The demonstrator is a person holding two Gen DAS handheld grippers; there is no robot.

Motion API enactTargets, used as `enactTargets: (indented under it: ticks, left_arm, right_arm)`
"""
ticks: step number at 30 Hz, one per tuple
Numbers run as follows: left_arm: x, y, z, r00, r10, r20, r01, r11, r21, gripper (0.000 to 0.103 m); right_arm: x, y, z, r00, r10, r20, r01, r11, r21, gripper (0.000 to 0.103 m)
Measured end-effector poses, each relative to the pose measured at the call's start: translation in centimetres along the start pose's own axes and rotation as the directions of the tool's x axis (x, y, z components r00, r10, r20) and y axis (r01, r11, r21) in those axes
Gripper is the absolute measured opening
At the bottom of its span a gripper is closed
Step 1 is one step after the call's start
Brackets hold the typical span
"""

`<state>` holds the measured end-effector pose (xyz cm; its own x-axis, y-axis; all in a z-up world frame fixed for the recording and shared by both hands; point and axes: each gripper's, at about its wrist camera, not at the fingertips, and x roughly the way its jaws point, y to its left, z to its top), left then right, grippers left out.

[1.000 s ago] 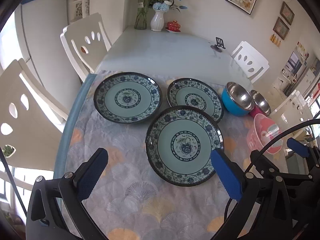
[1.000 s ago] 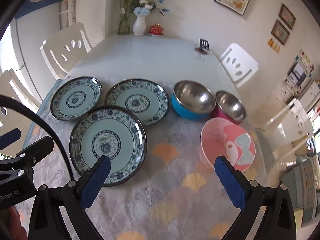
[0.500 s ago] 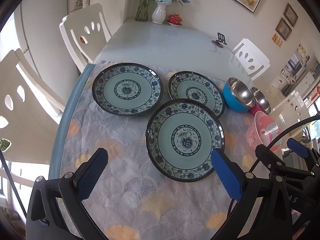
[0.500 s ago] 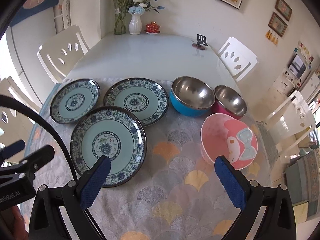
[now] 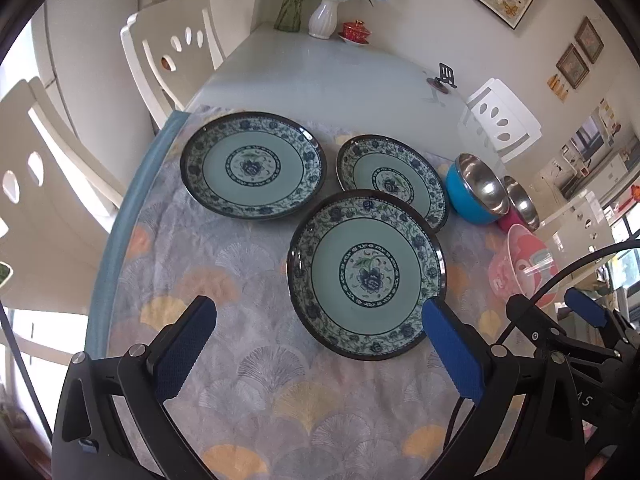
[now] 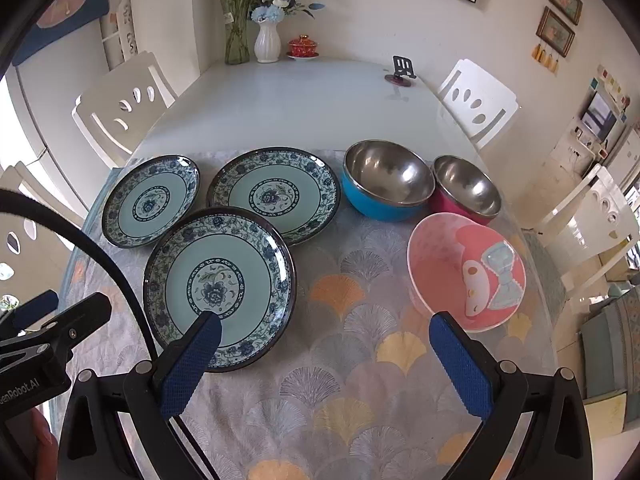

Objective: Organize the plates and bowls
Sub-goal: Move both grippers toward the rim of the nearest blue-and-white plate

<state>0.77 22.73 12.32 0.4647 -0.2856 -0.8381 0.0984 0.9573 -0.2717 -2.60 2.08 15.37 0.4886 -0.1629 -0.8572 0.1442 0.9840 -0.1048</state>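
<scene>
Three blue-patterned plates lie on the patterned cloth: a near plate [image 5: 366,274] [image 6: 220,282], a far left plate [image 5: 252,166] [image 6: 151,200] and a far middle plate [image 5: 392,182] [image 6: 274,196]. To their right stand a blue steel bowl [image 6: 386,180] [image 5: 476,194], a pink steel bowl [image 6: 466,190] [image 5: 520,210] and a pink cartoon bowl [image 6: 466,270] [image 5: 524,266]. My left gripper [image 5: 318,322] is open and empty, hovering before the near plate. My right gripper [image 6: 324,334] is open and empty, hovering between the near plate and the cartoon bowl.
The table [image 6: 296,96] stretches back bare to a white vase [image 6: 266,44], a glass vase, a red lidded cup [image 6: 303,46] and a small black stand [image 6: 402,70]. White chairs [image 6: 124,108] flank both sides. The table's left edge [image 5: 116,232] is close by.
Both grippers have moved slightly and tilted down, so the plates and bowls sit lower and a little nearer in both views. Nothing on the table has moved.
</scene>
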Motion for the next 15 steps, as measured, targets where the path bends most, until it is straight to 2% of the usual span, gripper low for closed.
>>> enactTargets:
  ticks: [7,10,15]
  left_arm:
    - [0.4,0.6,-0.1,1.000,0.024,-0.019,-0.025,0.999,-0.027,0.102]
    - [0.8,1.6,-0.2,0.999,0.012,-0.037,-0.015,0.998,-0.064,0.102]
    - [0.7,2.2,-0.2,0.999,0.021,-0.030,-0.024,0.996,-0.082,0.102]
  right_arm:
    - [0.0,0.2,0.0,1.000,0.003,-0.003,-0.003,1.000,-0.005,0.103]
    - [0.1,0.3,-0.1,1.000,0.003,-0.008,-0.004,1.000,-0.011,0.103]
    - [0.3,0.4,-0.1,1.000,0.006,-0.016,-0.007,1.000,-0.007,0.103]
